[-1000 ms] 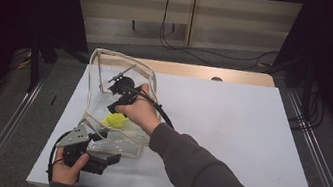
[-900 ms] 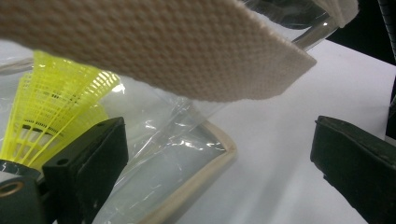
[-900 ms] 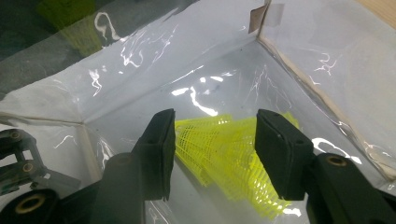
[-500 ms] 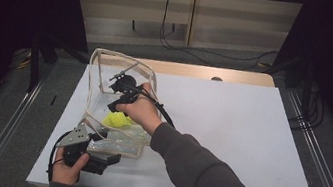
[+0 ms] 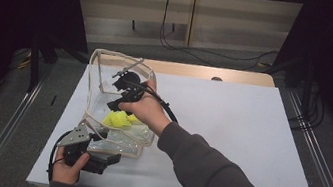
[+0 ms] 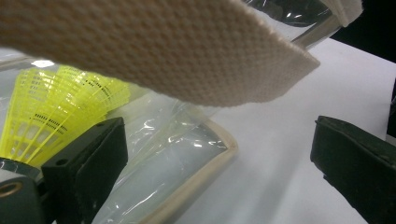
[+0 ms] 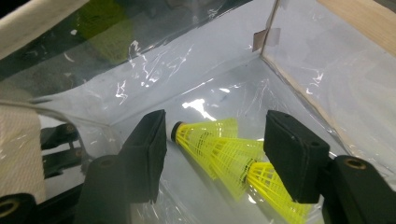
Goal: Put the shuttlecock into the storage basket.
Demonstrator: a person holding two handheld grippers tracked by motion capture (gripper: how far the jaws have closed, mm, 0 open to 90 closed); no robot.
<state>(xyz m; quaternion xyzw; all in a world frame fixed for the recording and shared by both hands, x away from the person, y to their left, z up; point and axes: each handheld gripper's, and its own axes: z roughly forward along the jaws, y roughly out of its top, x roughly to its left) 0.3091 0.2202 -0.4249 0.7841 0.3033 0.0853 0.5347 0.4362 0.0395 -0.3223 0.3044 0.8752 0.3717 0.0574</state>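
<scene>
Though walled by bag (image 7: 154, 70), shuttlecocks (image 7: 219, 144) untouched

My table (image 5: 229, 129) wears a white top with a strip of bare wood along its far edge. A clear plastic bag (image 5: 119, 139) with beige trim lies on it near the left front corner.

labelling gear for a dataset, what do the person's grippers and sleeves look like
Both are black handheld tools. The left gripper has a grey three-cornered plate on top and a black cable looping beside it. The right gripper trails a black cable over a dark grey-brown long sleeve. Jaw pads are blocky, matte black.
</scene>
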